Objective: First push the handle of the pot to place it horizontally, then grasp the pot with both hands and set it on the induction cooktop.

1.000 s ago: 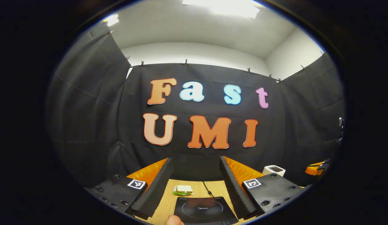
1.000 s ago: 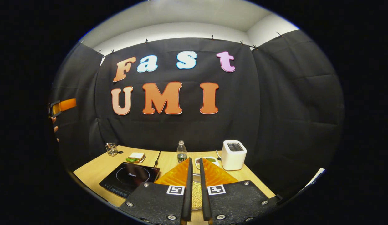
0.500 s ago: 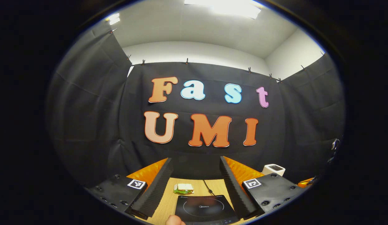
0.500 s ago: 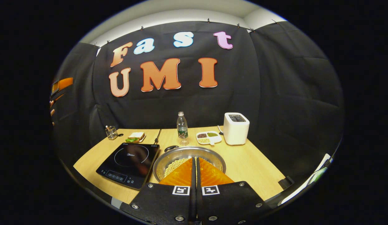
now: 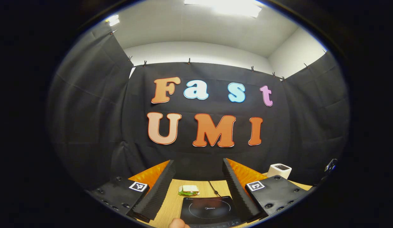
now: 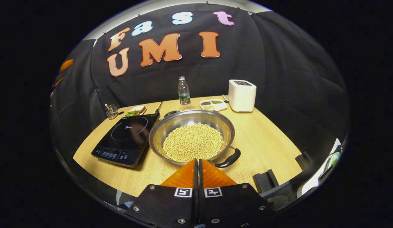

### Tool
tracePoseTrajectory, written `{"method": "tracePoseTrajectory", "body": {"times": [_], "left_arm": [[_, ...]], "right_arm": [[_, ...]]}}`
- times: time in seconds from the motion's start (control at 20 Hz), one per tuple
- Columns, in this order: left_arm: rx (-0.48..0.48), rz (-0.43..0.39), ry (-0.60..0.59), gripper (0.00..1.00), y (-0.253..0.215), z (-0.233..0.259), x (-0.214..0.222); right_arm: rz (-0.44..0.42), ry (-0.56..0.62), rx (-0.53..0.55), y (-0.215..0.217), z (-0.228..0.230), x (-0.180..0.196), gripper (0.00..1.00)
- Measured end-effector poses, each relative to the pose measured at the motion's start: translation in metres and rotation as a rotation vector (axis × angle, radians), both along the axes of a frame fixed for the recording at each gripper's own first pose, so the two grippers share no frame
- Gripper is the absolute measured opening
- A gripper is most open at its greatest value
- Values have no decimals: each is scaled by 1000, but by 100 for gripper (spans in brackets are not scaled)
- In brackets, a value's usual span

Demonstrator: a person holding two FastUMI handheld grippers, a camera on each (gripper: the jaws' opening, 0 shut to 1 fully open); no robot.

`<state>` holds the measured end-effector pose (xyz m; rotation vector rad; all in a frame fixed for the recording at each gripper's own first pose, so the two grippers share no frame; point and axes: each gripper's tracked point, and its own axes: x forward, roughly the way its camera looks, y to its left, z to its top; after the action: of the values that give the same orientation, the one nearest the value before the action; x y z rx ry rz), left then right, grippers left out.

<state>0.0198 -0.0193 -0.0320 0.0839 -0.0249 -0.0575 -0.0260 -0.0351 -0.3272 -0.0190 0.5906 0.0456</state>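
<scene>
Behind the right gripper [image 6: 196, 163], pot [image 6: 191, 136] rim partly hidden.

A wide steel pot [image 6: 191, 134] full of pale beans sits on the wooden table, just right of the flat black induction cooktop [image 6: 125, 135]; its near black handle [image 6: 228, 159] points diagonally.

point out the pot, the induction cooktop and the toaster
pot [image 6: 158, 133]: right gripper view, on the bare inner steel wall, left of the beans.
induction cooktop [image 6: 128, 129]: right gripper view, on the black glass inside the ring.
toaster [image 6: 241, 96]: right gripper view, on its white front.
</scene>
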Motion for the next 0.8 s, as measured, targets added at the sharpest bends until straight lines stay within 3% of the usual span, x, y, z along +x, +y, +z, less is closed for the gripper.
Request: {"method": "tracePoseTrajectory", "body": {"times": [0.45, 0.8], "left_arm": [[12, 7, 29, 98, -2, -13, 4], [16, 19, 49, 99, -2, -20, 10]], "right_arm": [[-68, 122, 23, -23, -54, 9, 0], [-119, 143, 87, -31, -58, 20, 0]]}}
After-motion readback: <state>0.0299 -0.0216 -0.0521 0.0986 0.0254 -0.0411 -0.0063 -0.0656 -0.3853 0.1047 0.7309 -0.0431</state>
